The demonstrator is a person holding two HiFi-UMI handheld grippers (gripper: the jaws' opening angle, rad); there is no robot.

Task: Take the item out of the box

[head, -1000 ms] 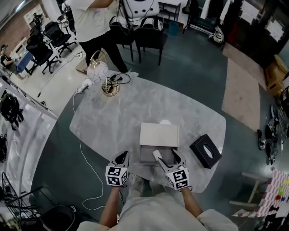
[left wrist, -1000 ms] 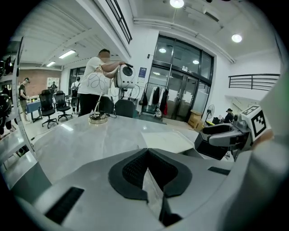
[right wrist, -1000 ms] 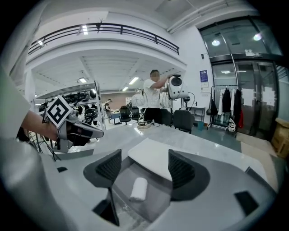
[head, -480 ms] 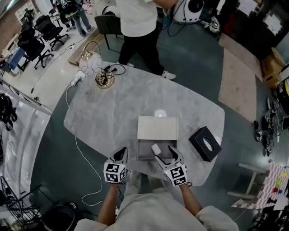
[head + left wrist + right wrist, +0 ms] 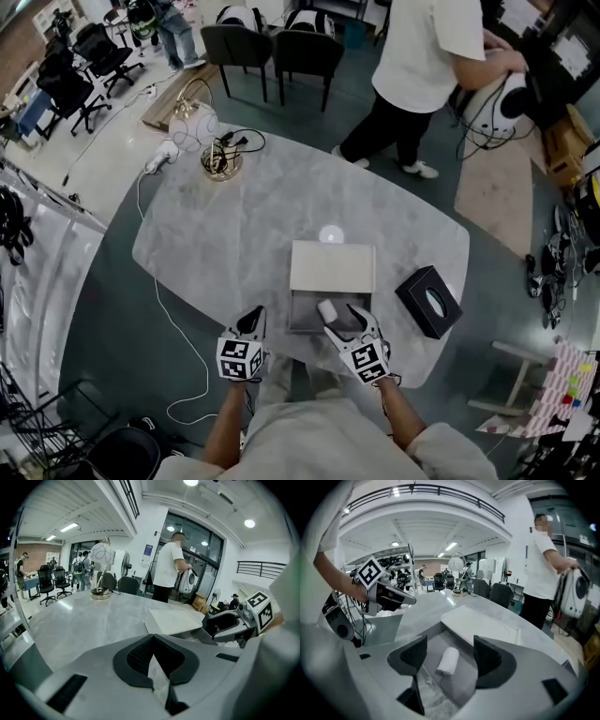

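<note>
An open shallow grey box [image 5: 309, 319] lies near the table's front edge, with its pale lid [image 5: 332, 267] flat behind it. A small white rolled item [image 5: 326, 310] rests inside the box. My right gripper [image 5: 345, 323] hovers over the box, open. In the right gripper view the roll [image 5: 448, 660] lies on the box floor [image 5: 461, 677] between the two spread pads, untouched. My left gripper [image 5: 253, 324] stays left of the box, over the bare table. Its pads meet at the tip [image 5: 153, 638] with nothing in them.
A black tissue box [image 5: 428, 301] sits right of the open box. A small white round object [image 5: 330, 234] lies behind the lid. A gold bowl with cables [image 5: 223, 159] stands at the far left. A person in a white shirt [image 5: 422, 66] stands beyond the table.
The person in the white shirt has walked from the far left to the far right behind the table. Both grippers have hardly moved; the right one stays over the box.
</note>
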